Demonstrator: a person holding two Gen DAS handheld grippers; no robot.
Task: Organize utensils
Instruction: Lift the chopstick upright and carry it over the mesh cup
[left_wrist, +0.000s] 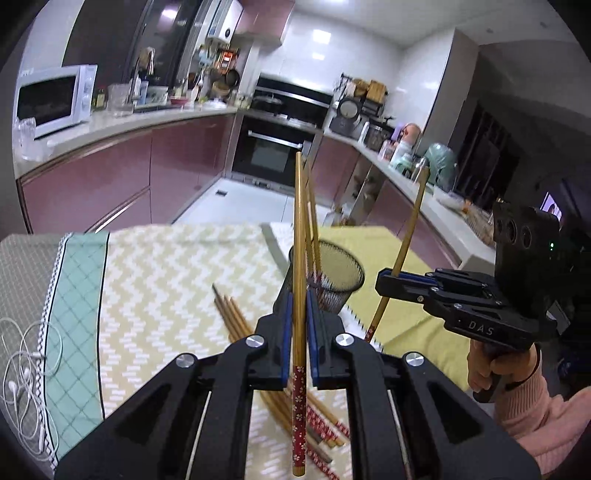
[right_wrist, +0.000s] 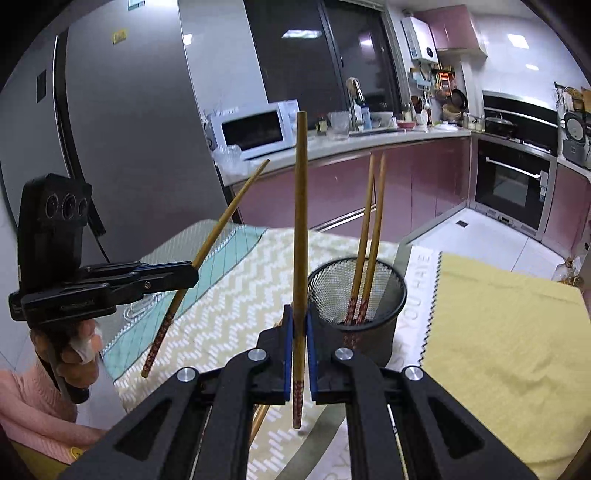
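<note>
Left wrist view: left claw is clamped on an upright chopstick. Right claw grips another chopstick, beside the mesh cup holding two.

A tangle of white earphones is lying on the grey and teal cloth at the bench's left edge. A white microwave is sitting on the long kitchen counter, with a tall tap standing near it. A built-in oven is showing dark beneath the hob, and a yellow cloth is covering the bench's right side.
</note>
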